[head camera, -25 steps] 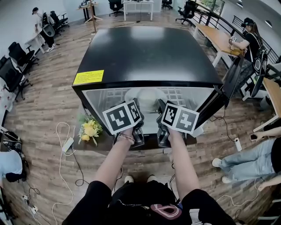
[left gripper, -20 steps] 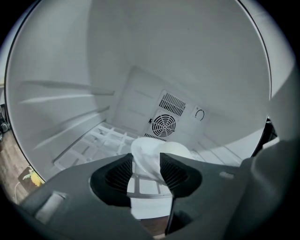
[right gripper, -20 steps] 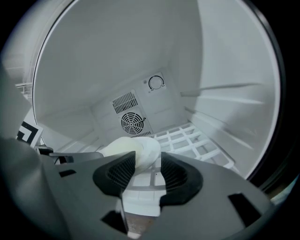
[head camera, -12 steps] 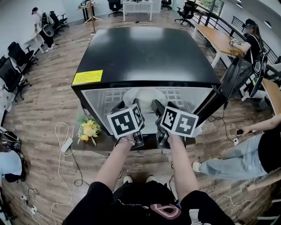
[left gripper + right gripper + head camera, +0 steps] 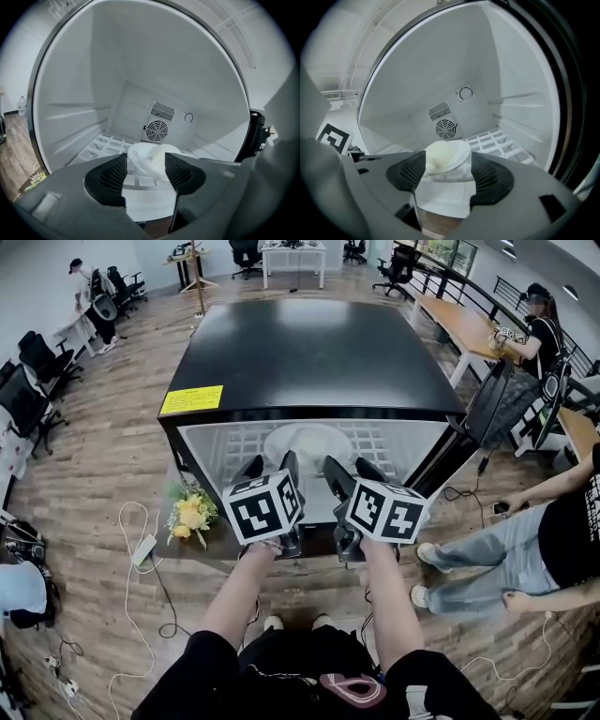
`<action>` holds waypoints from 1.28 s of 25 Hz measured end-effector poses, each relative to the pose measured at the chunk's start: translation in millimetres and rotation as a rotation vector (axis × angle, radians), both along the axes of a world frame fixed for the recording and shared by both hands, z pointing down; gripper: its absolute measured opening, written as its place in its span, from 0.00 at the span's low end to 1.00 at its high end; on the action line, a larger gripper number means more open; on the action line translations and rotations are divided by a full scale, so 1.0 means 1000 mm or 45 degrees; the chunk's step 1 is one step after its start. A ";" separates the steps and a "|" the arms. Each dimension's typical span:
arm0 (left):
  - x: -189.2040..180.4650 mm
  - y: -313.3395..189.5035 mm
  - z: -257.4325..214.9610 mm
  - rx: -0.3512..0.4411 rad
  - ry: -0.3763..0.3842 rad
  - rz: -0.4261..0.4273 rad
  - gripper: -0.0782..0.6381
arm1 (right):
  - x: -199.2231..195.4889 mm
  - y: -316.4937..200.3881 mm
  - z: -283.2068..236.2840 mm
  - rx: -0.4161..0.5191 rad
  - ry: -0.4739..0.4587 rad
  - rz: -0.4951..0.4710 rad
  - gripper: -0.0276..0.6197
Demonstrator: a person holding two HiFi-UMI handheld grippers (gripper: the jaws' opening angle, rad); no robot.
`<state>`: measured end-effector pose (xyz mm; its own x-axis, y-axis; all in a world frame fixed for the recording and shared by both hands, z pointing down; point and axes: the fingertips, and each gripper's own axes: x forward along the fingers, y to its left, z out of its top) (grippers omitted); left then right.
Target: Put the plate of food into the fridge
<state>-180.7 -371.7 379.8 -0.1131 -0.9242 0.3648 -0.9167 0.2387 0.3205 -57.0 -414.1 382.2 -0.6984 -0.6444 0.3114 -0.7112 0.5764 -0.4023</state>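
We've just been opening left gripper (image 5: 270,465) and right gripper (image 5: 350,468), both empty, round white plate of food (image 5: 307,448) mid white wire shelf (image 5: 380,442) just beyond.

A bunch of yellow flowers (image 5: 191,516) lies on the wooden floor (image 5: 103,456), a white power strip (image 5: 145,549) near it; black office chairs (image 5: 33,367) stand at far left.

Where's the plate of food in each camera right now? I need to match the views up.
Head view: plate of food at centre, inside the open fridge.
Left gripper view: plate of food low centre, just below the round fan grille.
Right gripper view: plate of food low centre, below the same fan grille.
Shared landmark: the white wire shelf under the plate, in all three.
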 end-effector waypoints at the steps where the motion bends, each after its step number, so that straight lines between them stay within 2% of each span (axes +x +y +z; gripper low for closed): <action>1: 0.002 0.003 -0.002 0.008 -0.001 0.018 0.44 | 0.000 0.004 -0.001 0.007 -0.007 -0.014 0.51; 5: 0.007 0.019 -0.008 0.049 -0.021 0.050 0.44 | 0.008 0.016 -0.010 0.082 -0.017 -0.003 0.51; 9: 0.015 0.035 -0.010 0.047 -0.066 0.085 0.44 | 0.019 0.028 -0.017 0.142 -0.040 0.009 0.51; 13: 0.023 0.052 -0.012 0.063 -0.058 0.113 0.44 | 0.027 0.042 -0.017 0.176 -0.022 0.025 0.51; 16: 0.028 0.065 -0.011 0.069 -0.063 0.125 0.44 | 0.034 0.056 -0.021 0.211 -0.057 0.028 0.51; 21: 0.040 0.081 -0.004 0.119 -0.071 0.155 0.44 | 0.042 0.075 -0.012 0.247 -0.003 0.004 0.51; 26: 0.053 0.100 0.004 0.165 -0.022 0.192 0.44 | 0.048 0.098 0.009 0.240 0.041 -0.007 0.50; 28: 0.057 0.109 0.010 0.172 -0.029 0.204 0.40 | 0.052 0.104 0.016 0.245 0.061 0.004 0.48; 30: 0.060 0.116 0.017 0.165 -0.054 0.202 0.32 | 0.056 0.111 0.021 0.266 0.086 0.017 0.48; 32: 0.060 0.122 0.024 0.149 -0.085 0.193 0.32 | 0.056 0.117 0.027 0.261 0.094 0.014 0.46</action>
<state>-120.6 -249.2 404.2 0.0102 -0.9681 0.2504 -0.9595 0.0610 0.2749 -1.0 -297.4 408.9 -0.6709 -0.7072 0.2228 -0.7413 0.6326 -0.2242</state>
